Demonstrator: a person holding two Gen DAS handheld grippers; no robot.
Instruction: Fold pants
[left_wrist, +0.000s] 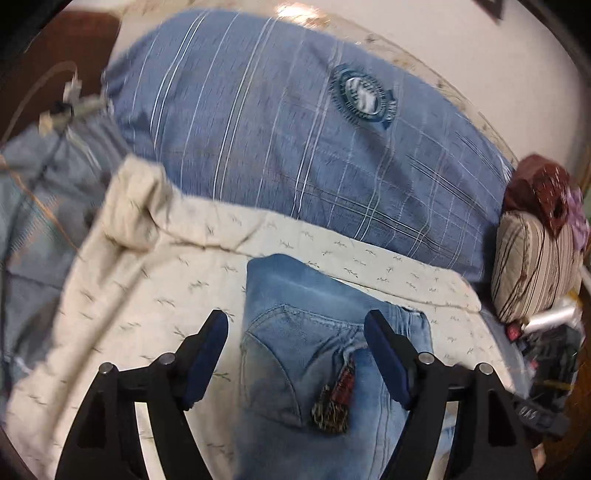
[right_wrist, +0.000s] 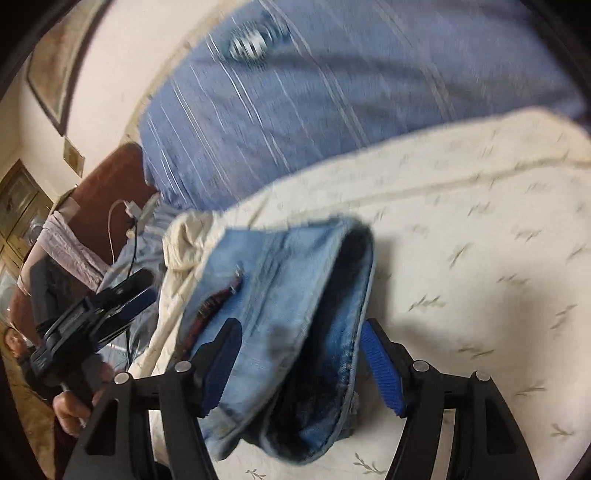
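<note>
Light blue jeans lie folded on a cream leaf-print bedspread, back pocket and a dark tag facing up. My left gripper hangs over them, open, its blue pads standing clear on either side of the denim. In the right wrist view the jeans show their dark waistband opening. My right gripper straddles that end, open, with the denim between the fingers and the pads not pressing it. The left gripper shows at the left edge of that view, held by a hand.
A large blue striped pillow lies just behind the jeans. A brown-striped cushion and dark clutter sit at the right edge of the bed. A white charger cable hangs near a brown headboard on the left.
</note>
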